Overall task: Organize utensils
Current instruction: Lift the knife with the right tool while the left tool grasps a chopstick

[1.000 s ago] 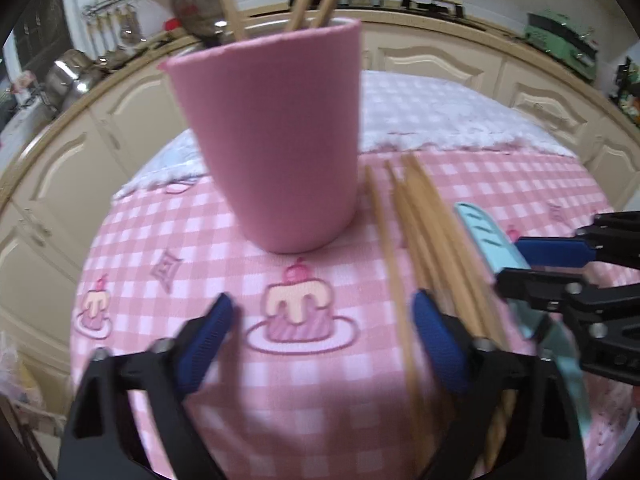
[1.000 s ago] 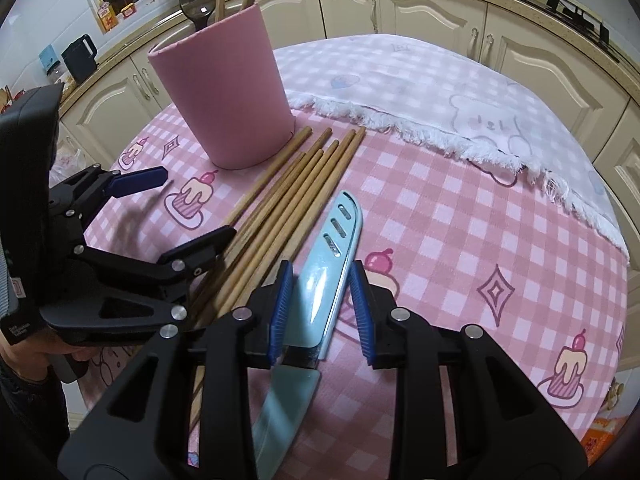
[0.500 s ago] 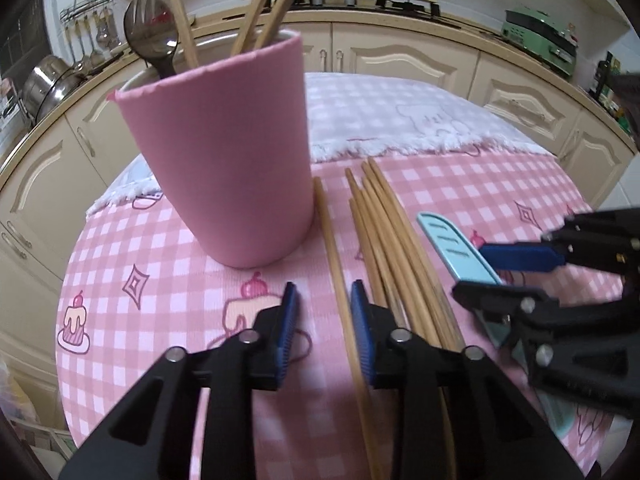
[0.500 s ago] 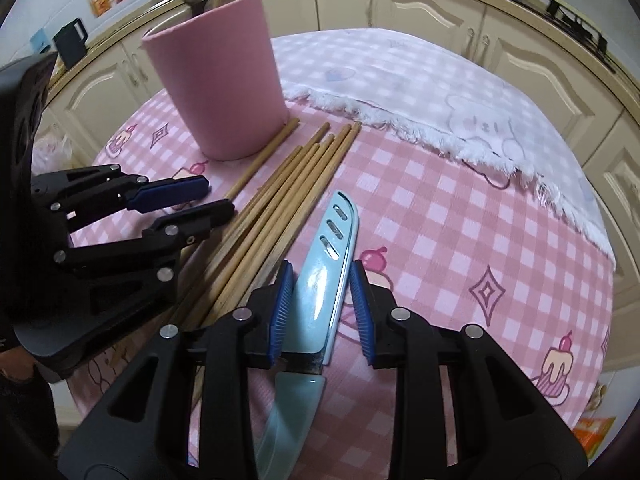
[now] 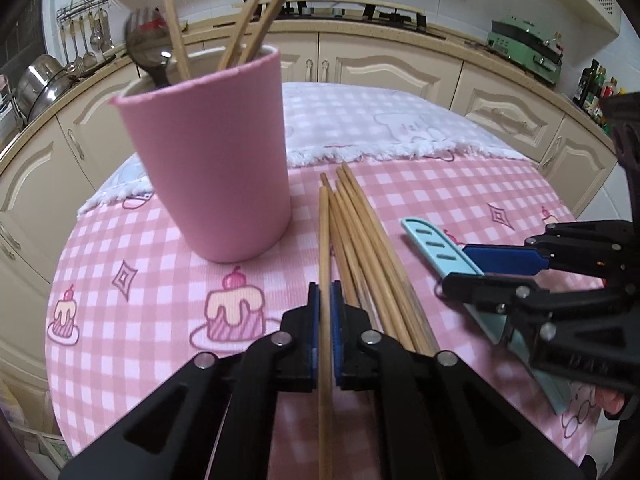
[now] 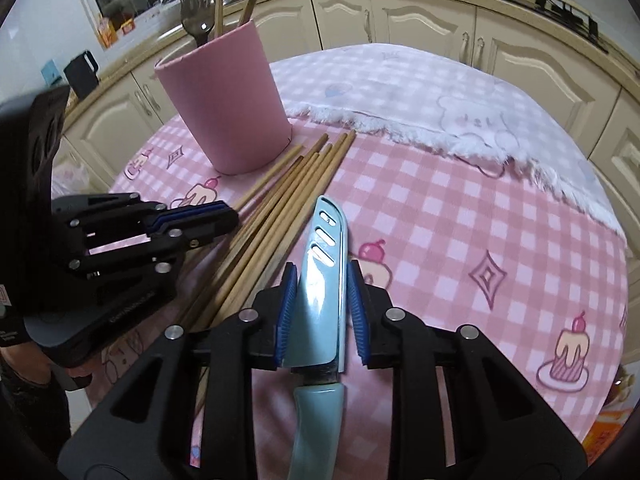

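On the pink checked cloth (image 5: 460,184):
Left gripper (image 5: 325,312): just closed, pinching one chopstick (image 5: 325,240), light, stiff, slippery; hold mid-length
Right gripper (image 6: 320,304): closing around sheathed knife (image 6: 325,264); contact unclear
Cup (image 5: 212,160): upright

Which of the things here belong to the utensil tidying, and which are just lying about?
Part of the job:
- pink cup holding utensils
- single chopstick clamped in the left claw
- loose chopsticks on the tablecloth
- sheathed blue knife between the right claw's pads

Just lying about:
- green appliance on the counter
- steel pots
- bottles
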The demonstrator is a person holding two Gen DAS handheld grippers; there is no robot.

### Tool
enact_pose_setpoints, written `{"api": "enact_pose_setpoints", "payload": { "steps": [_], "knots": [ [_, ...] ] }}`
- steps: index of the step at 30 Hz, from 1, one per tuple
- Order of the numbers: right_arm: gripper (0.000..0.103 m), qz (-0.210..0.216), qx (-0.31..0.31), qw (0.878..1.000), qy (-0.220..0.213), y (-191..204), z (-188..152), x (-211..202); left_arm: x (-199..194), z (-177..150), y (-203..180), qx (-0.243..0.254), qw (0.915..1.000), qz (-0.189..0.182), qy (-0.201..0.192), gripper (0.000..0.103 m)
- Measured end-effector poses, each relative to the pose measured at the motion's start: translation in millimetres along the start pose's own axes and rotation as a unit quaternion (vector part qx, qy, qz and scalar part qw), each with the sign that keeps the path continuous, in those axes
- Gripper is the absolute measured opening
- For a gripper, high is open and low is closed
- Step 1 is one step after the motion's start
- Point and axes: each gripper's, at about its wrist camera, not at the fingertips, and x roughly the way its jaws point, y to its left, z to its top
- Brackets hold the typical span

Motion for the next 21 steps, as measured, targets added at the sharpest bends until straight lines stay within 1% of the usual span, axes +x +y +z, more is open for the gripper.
{"api": "enact_pose_setpoints", "payload": {
  "steps": [2,6,9,11,15,17,18,21],
  "knots": [
    [0.025,0.002,-0.006,1.000,-0.001,2,-1,-4,-9,-3,0,-0.005,0.9999,0.001,-0.011,0.005],
    [0.025,-0.010,-0.032,0.999,0.012,13,-2,-2,-26,-7,3,-0.011,0.9995,0.006,-0.028,0.005],
    [0.025,-0.001,-0.028,1.000,-0.003,15,-3,-8,-41,-10,8,-0.022,0.9987,0.005,-0.046,0.005],
    [0.025,0.010,-0.018,0.999,-0.024,13,-4,-17,-52,-13,10,-0.030,0.9975,-0.001,-0.064,0.005],
    [0.025,0.039,0.002,0.996,-0.079,7,-11,-36,-79,-19,18,-0.045,0.9917,-0.009,-0.120,0.005],
    [0.025,0.064,0.016,0.991,-0.114,3,-14,-49,-92,-20,20,-0.051,0.9867,-0.010,-0.154,0.005],
    [0.025,0.073,0.021,0.988,-0.132,1,-16,-55,-95,-19,20,-0.054,0.9850,-0.011,-0.164,0.005],
    [0.025,0.085,0.024,0.982,-0.165,3,-17,-64,-107,-16,22,-0.064,0.9764,-0.018,-0.206,0.005]
  ]
}}
